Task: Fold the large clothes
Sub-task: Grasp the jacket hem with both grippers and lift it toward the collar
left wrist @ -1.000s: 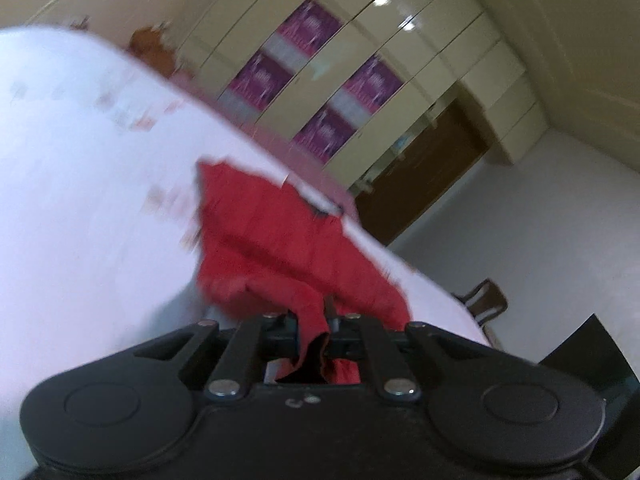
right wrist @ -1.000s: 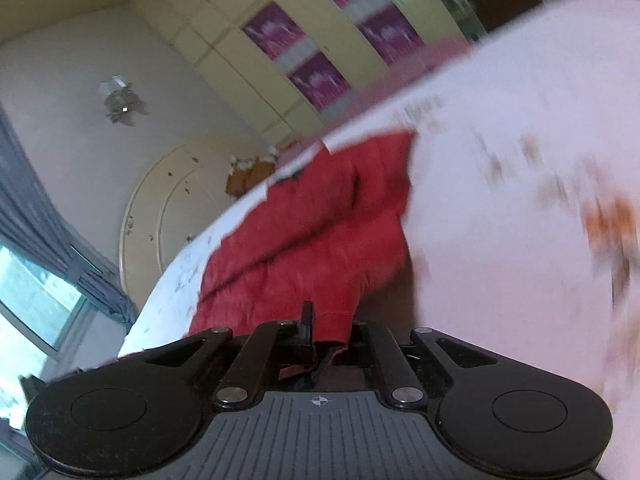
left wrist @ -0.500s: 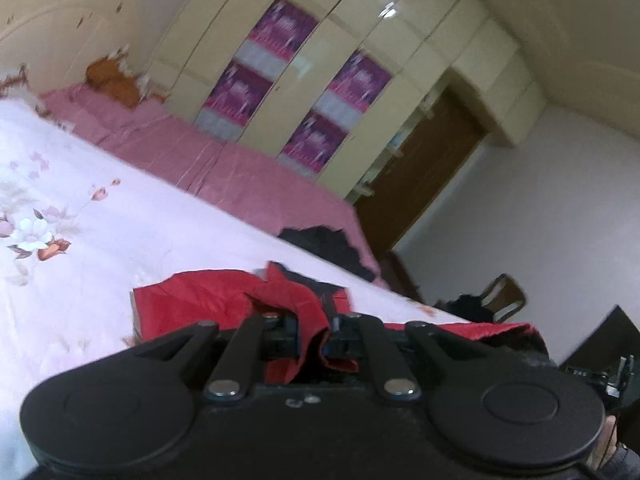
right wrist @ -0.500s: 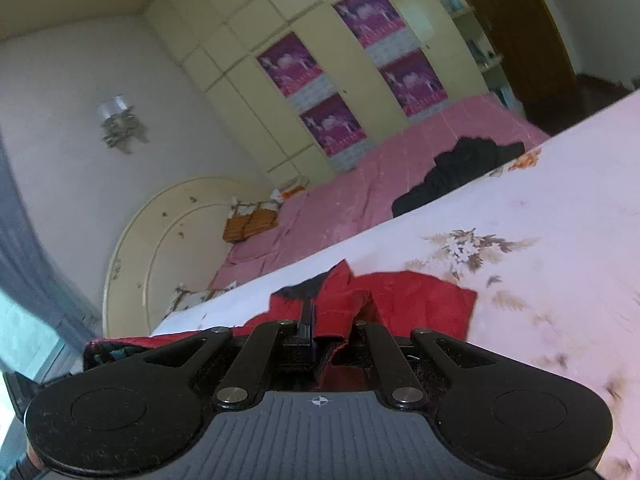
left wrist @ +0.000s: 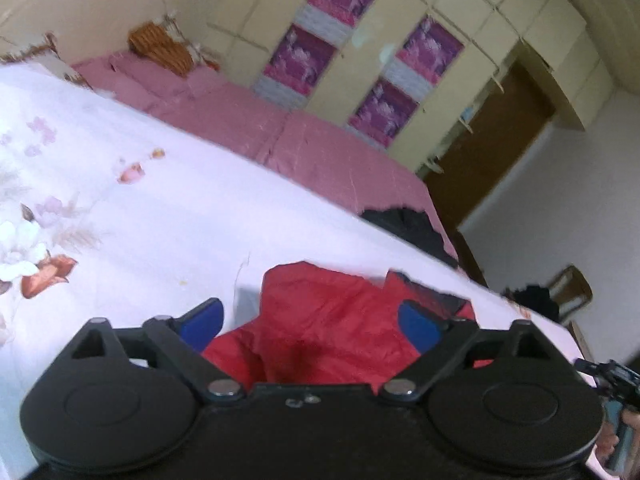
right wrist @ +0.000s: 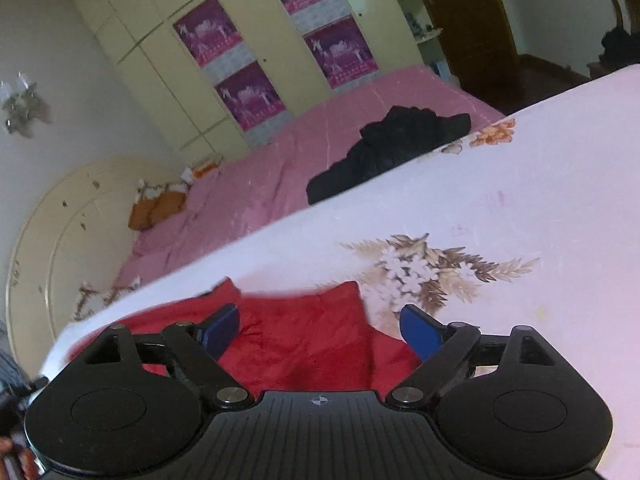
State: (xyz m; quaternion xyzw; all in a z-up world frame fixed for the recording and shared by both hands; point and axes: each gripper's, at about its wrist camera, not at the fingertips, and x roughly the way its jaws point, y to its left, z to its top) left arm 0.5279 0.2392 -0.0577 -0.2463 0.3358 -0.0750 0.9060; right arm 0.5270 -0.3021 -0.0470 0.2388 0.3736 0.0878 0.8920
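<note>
The red garment (left wrist: 332, 320) is lying bunched on the floral white bedsheet (left wrist: 160, 208), both the left gripper (left wrist: 316, 322) and the right gripper (right wrist: 320, 326) are opening off it, so a fold is apparently being released and fresh edges probably need pinching next.

Bare floral sheet (right wrist: 500, 208) beyond red garment (right wrist: 304, 336) (black clothes (right wrist: 384, 148) farther).

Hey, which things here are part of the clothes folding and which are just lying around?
Part of the job: red garment, left gripper, right gripper, both opening over it, floral sheet.

Lying about: black clothes on the pink bedspread, orange pillows, chair.
</note>
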